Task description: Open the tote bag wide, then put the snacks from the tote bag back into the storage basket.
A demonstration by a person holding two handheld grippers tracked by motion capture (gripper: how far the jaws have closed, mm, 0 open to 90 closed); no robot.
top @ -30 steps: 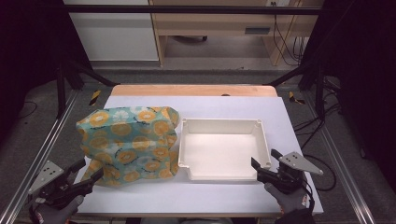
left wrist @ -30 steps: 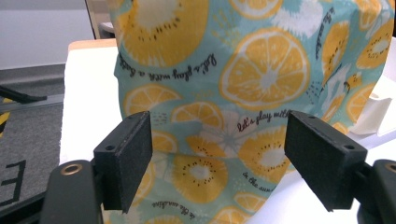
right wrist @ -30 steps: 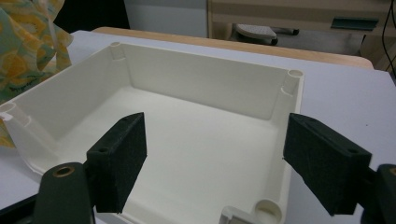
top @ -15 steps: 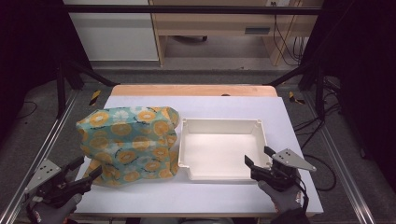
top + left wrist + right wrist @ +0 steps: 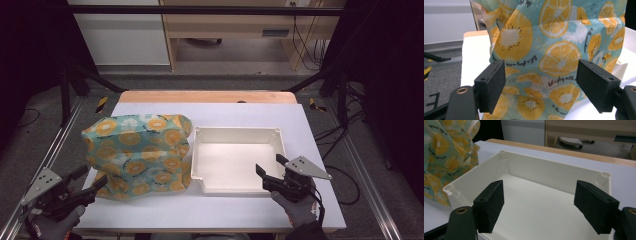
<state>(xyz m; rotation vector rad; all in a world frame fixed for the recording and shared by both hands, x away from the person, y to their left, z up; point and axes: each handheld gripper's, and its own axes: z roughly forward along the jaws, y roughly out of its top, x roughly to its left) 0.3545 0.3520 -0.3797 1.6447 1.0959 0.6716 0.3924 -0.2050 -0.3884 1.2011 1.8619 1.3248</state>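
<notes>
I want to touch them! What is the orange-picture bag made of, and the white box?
The bag looks like thin, soft cloth or maybe a coated fabric: it creases and slumps, with printed orange slices and writing. The white box looks like hard plastic with a smooth matte finish: straight stiff walls and moulded round posts in the corners.

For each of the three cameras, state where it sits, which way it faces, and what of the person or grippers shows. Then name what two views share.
High view: above the person's side, looking forward and down on the table; left gripper and right gripper show, with gloved hands.
Left gripper view: rides the left gripper, facing the orange-print bag between open jaws.
Right gripper view: rides the right gripper, facing into the white tray between open jaws.
Shared: both gripper views show bag and tray.
</notes>
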